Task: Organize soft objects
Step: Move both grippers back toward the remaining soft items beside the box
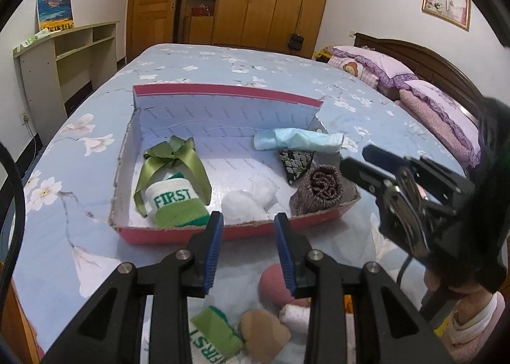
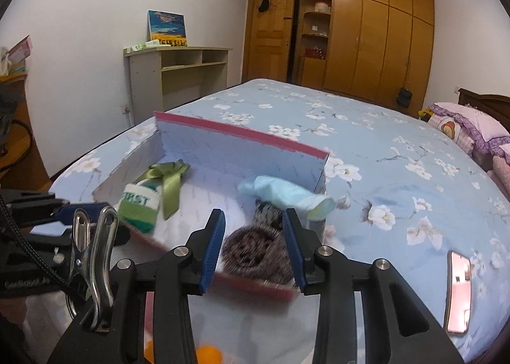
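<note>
Both tongs, left (image 1: 248, 230) & right (image 2: 255, 230), gape empty; lower-centre sponge (image 1: 274, 287) looks light, squishy — pinch mid-body.

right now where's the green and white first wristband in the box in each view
Left wrist: the wristband in the box lies lower left, at the box's near-left corner, just beyond the left gripper, whose jaws are open.
Right wrist: the wristband sits left of centre, blurred.
Shared landmark: the green ribbon bow touching it, inside the red box.
</note>
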`<act>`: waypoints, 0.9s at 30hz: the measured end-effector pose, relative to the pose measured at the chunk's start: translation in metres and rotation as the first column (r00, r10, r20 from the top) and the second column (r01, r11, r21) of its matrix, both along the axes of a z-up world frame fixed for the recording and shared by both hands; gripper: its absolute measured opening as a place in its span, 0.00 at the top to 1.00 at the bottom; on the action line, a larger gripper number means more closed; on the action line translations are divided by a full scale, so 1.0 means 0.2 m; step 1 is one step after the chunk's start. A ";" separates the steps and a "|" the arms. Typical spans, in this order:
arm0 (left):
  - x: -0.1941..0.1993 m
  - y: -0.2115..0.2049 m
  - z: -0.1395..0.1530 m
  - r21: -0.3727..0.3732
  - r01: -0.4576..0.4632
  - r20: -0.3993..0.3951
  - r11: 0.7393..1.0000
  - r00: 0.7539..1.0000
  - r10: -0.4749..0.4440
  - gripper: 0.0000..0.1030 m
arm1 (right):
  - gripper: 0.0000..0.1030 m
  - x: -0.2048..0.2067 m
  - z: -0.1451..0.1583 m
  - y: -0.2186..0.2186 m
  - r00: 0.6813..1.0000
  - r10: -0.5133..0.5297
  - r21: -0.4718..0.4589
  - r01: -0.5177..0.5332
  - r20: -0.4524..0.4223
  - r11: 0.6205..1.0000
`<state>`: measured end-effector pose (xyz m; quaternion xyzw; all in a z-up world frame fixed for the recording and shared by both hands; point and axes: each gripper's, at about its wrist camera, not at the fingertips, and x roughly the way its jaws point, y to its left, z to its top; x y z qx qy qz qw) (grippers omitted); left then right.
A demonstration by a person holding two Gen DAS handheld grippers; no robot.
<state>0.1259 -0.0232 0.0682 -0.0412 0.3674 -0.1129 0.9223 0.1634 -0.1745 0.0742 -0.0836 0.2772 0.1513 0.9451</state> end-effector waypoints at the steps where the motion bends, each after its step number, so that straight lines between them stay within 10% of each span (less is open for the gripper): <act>1: -0.01 0.01 0.00 -0.001 -0.001 0.001 1.000 1.000 0.001 0.67 | 0.63 -0.02 0.00 0.00 1.000 0.001 0.003 -0.001 -0.005 1.000; 27: -0.27 0.16 -0.02 -0.008 -0.035 -0.017 0.999 0.999 0.035 0.66 | 0.63 -0.42 -0.05 0.05 0.996 0.051 0.044 -0.047 -0.077 0.998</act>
